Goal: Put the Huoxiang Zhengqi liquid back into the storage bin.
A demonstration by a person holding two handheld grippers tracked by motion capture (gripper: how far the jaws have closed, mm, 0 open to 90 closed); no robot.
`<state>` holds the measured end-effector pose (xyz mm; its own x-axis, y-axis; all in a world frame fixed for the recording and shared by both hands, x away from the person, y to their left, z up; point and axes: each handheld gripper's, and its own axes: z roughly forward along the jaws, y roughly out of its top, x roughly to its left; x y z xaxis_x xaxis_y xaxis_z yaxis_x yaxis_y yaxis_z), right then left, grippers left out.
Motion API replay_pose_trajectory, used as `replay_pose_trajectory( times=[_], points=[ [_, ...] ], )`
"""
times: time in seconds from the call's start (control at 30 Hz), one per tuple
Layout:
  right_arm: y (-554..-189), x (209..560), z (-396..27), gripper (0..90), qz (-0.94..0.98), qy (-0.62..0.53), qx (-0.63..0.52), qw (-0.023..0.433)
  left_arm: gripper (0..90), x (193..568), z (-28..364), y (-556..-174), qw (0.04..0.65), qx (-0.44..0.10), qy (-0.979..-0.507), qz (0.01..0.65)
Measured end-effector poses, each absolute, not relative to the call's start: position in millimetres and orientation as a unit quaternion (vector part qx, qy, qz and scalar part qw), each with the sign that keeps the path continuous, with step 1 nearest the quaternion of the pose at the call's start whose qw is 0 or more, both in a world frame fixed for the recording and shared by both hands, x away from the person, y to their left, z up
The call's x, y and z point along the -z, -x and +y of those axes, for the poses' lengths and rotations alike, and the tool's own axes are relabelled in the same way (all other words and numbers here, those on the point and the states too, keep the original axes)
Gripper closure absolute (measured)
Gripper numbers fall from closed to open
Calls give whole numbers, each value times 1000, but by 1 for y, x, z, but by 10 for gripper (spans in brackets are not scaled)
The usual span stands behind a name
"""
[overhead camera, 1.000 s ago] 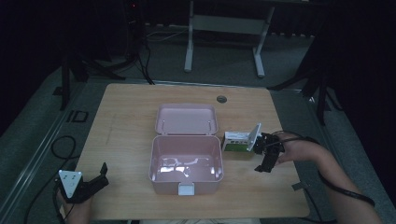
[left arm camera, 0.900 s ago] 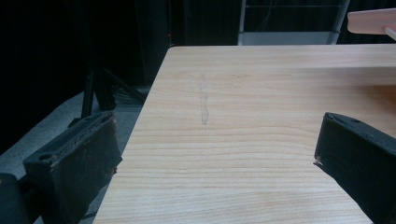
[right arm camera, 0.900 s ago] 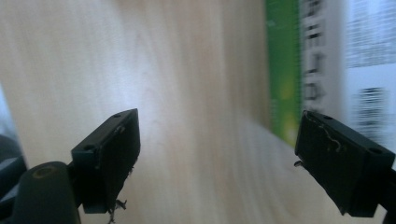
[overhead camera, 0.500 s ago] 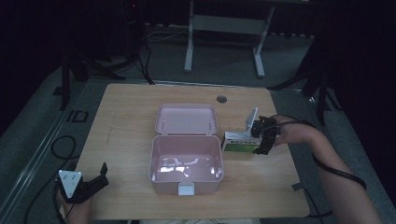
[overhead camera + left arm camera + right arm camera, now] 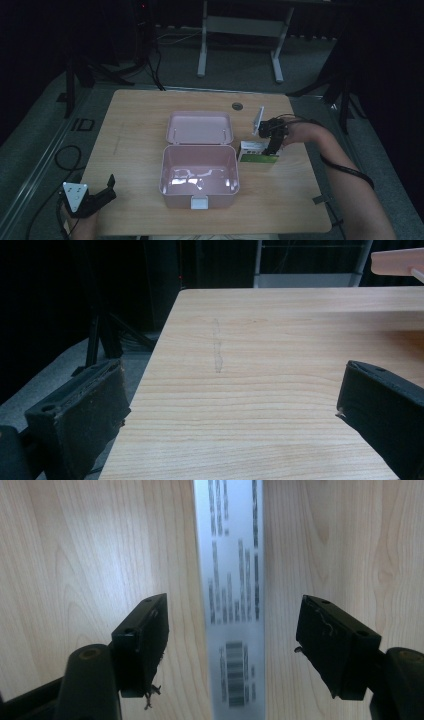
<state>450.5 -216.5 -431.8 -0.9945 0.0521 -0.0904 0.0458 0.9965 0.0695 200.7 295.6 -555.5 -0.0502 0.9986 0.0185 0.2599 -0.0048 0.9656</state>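
Bench [image 5: 140, 125]: pale wood, carrying a pink case [image 5: 199, 172] near its middle, lid laid back flat, tub bare inside. Carton [image 5: 258, 152]: small, white with a green side, lying on the bench just right of the case; in the right gripper view its printed face with a barcode [image 5: 234, 672] runs up between the jaws. Right tongs [image 5: 272, 145]: over the carton, jaws spread wide to either side of it, clear of both edges, gripping nothing. Left tongs [image 5: 102, 195]: at the bench's near left corner, jaws parted, idle, well apart from the case. Step in hand, by judgement: a grasp of the carton being set up, probably to pack it into the case. Next move calls for the jaws to drop level with the carton's sides, then close squarely across its narrow width.
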Motion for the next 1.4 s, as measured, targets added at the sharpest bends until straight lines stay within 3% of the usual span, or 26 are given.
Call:
replay_pose_trajectory(
  times=[0.73, 1.4],
  points=[
    [-462, 457, -197, 481, 1000, 0, 14, 19, 2, 554, 298, -197, 420, -444, -544, 574],
    [-462, 470, -205, 616, 999, 5, -32, 7, 2, 555, 296, -199, 418, -444, -547, 573]
  ],
)
